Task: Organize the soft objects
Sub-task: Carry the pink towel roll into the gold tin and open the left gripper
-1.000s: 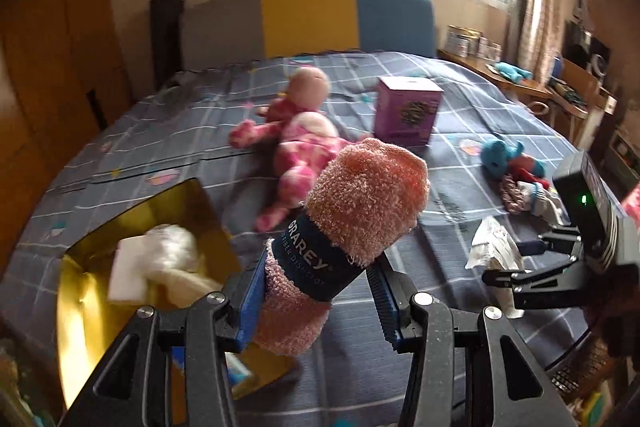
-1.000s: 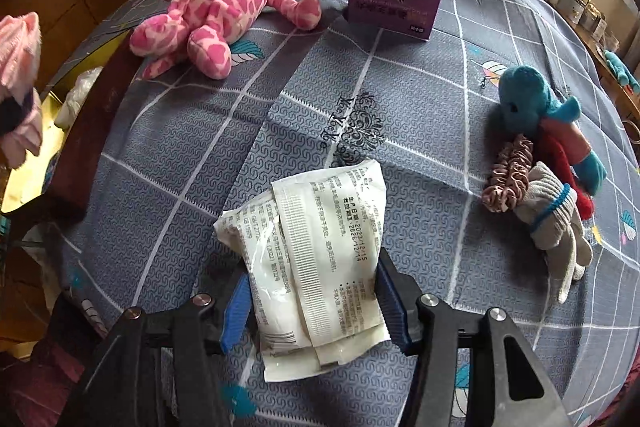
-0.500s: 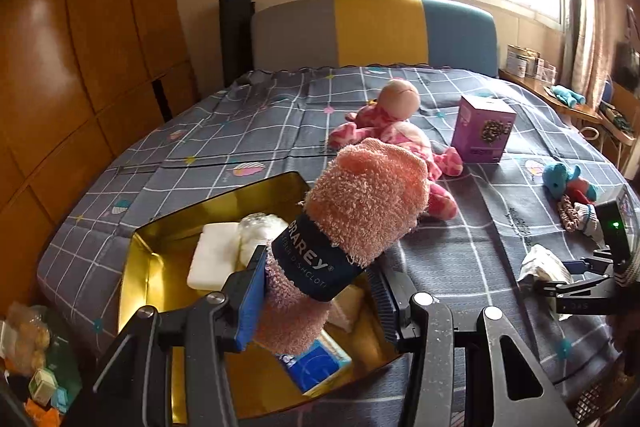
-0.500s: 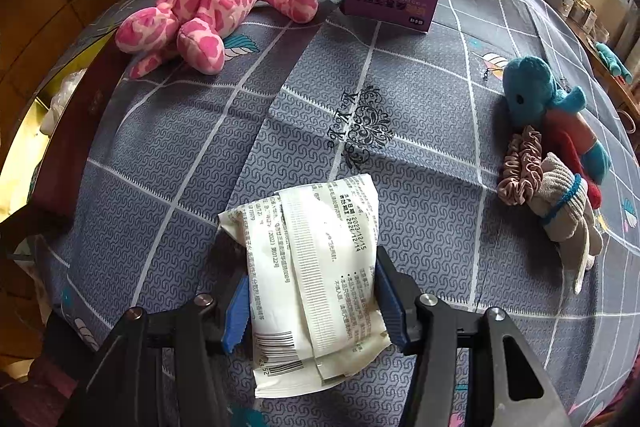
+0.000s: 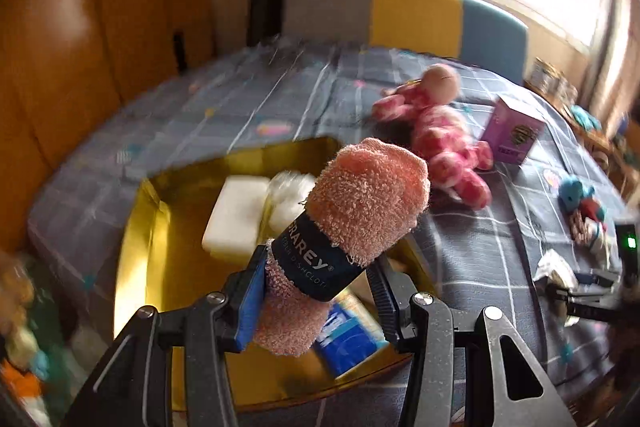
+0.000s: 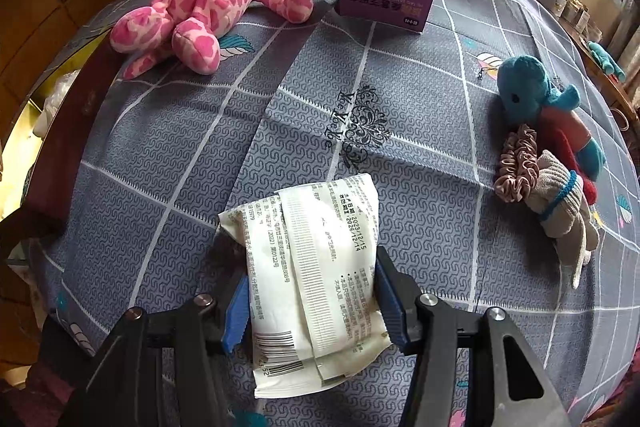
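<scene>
1. Left gripper (image 5: 316, 301) clamped on rolled pink towel (image 5: 352, 227) with dark label band — held above gold tray (image 5: 136, 267).
2. Right gripper (image 6: 310, 301) gripping white sachet (image 6: 316, 291) — right of tray, over grey checked bedspread (image 6: 420, 187).

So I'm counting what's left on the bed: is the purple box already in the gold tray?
No, the purple box stands on the bedspread beside the pink plush, outside the gold tray.

White packet (image 6: 316, 275) between gripper fingers (image 6: 386, 291)
</scene>
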`<state>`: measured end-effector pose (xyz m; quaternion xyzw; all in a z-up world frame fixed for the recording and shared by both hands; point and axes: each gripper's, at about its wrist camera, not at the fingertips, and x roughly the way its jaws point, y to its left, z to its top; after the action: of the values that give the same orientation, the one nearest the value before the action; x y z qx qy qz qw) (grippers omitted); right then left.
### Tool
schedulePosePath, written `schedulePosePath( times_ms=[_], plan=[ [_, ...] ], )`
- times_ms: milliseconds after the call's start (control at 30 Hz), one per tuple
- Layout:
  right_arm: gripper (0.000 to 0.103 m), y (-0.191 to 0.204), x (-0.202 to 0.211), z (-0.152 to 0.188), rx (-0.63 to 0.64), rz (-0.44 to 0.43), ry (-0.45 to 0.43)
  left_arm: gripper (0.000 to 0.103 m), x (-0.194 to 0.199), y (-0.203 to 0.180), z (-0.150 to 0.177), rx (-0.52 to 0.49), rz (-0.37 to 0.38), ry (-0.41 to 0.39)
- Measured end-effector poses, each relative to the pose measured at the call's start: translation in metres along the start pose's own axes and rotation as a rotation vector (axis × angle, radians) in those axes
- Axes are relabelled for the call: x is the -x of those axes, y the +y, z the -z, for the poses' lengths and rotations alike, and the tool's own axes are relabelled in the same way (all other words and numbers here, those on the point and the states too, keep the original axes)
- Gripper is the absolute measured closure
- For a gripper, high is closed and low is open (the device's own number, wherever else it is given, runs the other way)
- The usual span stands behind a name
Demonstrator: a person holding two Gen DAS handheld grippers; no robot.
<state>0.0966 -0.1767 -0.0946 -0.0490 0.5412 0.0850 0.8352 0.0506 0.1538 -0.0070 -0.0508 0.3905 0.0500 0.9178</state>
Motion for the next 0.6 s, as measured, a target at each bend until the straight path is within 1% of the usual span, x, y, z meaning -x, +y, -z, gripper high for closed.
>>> schedulePosePath(
  times_ms=[67, 133, 267, 367, 400, 433, 600],
  plan=[
    [0.047, 0.0, 0.0, 0.001, 0.001, 0.0, -0.006, 0.054, -0.009, 0.027, 0.002, 0.1, 0.019, 0.048],
    [0.047, 0.0, 0.0, 0.001, 0.003, 0.001, -0.009, 0.054, -0.015, 0.048, 0.006, 0.158, -0.015, 0.073],
    [0.047, 0.0, 0.001, 0.002, 0.007, 0.002, -0.016, 0.054, -0.028, 0.084, 0.016, 0.294, -0.005, 0.141],
    [0.047, 0.0, 0.001, 0.002, 0.005, 0.0, -0.02, 0.053, -0.038, 0.094, 0.022, 0.369, 0.048, 0.181],
    [0.047, -0.001, 0.001, 0.002, 0.004, 0.0, -0.021, 0.053, -0.043, 0.096, 0.024, 0.408, 0.072, 0.203],
    [0.047, -0.001, 0.002, 0.002, 0.003, 0.0, -0.023, 0.052, -0.048, 0.096, 0.025, 0.422, 0.083, 0.217],
    [0.047, -0.001, 0.002, 0.002, -0.001, 0.0, -0.027, 0.048, -0.064, 0.084, 0.023, 0.415, 0.08, 0.234]
  ],
)
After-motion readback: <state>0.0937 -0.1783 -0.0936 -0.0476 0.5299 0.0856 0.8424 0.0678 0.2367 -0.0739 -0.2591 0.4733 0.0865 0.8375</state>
